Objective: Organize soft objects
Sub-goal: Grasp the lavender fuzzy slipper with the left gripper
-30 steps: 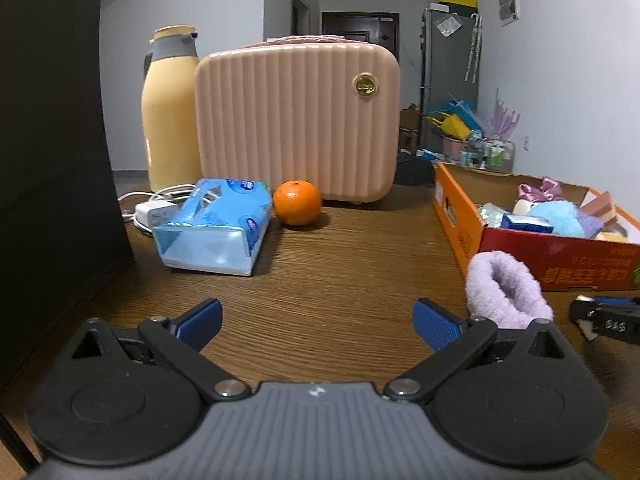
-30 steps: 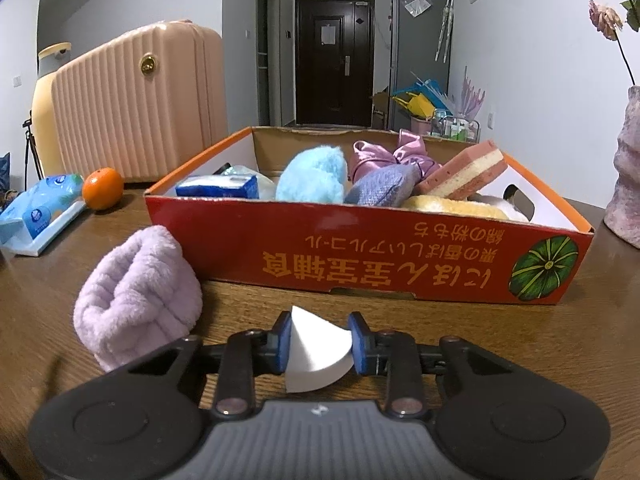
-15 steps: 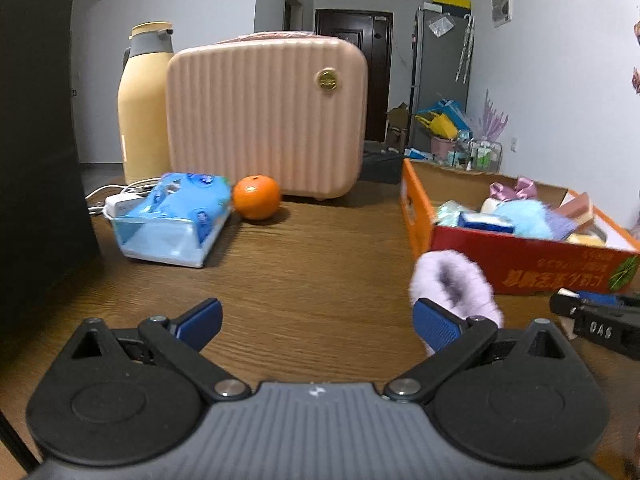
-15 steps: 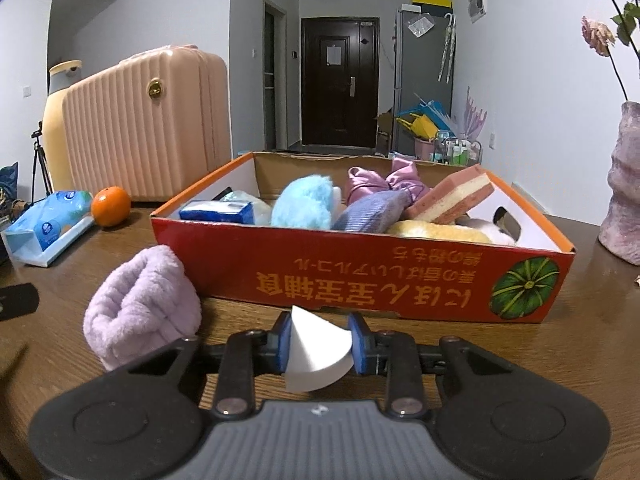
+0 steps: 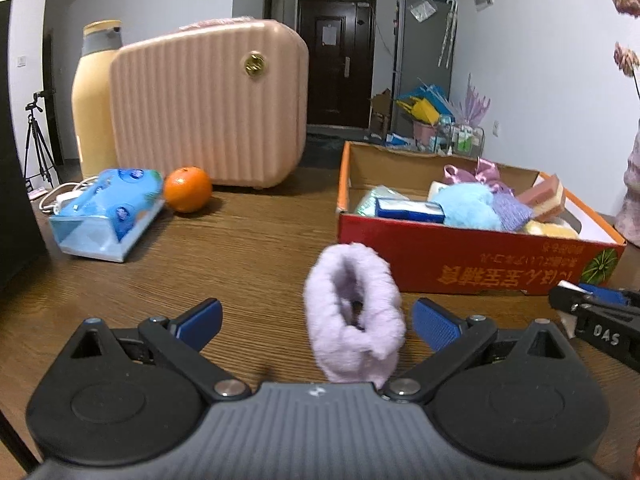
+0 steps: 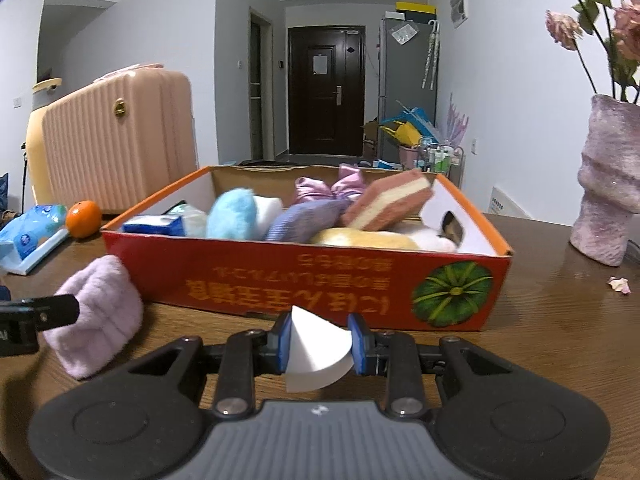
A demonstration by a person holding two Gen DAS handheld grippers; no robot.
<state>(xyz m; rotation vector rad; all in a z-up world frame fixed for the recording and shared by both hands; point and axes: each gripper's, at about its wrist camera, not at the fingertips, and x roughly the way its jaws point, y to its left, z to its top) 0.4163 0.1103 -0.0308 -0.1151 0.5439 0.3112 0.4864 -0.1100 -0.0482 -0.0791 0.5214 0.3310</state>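
Observation:
A fluffy lilac wrist cuff (image 5: pixel 354 312) lies on the wooden table in front of the red cardboard box (image 5: pixel 476 258). My left gripper (image 5: pixel 318 318) is open, and the cuff sits between its blue pads, nearer the right one, without being pressed. My right gripper (image 6: pixel 320 344) is shut on a white wedge-shaped sponge (image 6: pixel 316 354), close to the front wall of the red cardboard box (image 6: pixel 304 280). That box holds several soft things: a blue pompom (image 6: pixel 232 216), a purple pouch, a pink bow, a pink-and-cream sponge. The lilac cuff (image 6: pixel 100 312) also shows at the left of the right wrist view.
A pink ribbed suitcase (image 5: pixel 208 106) and a tall yellow flask (image 5: pixel 96 96) stand at the back left. An orange (image 5: pixel 187 189) and a blue tissue pack (image 5: pixel 106 214) lie before them. A pink vase (image 6: pixel 608 176) stands right of the box. A dark panel borders the far left.
My left gripper has swung to the right, so the lilac cuff now lies between its open fingers. My right gripper has shifted rightward along the box, still holding the white sponge.

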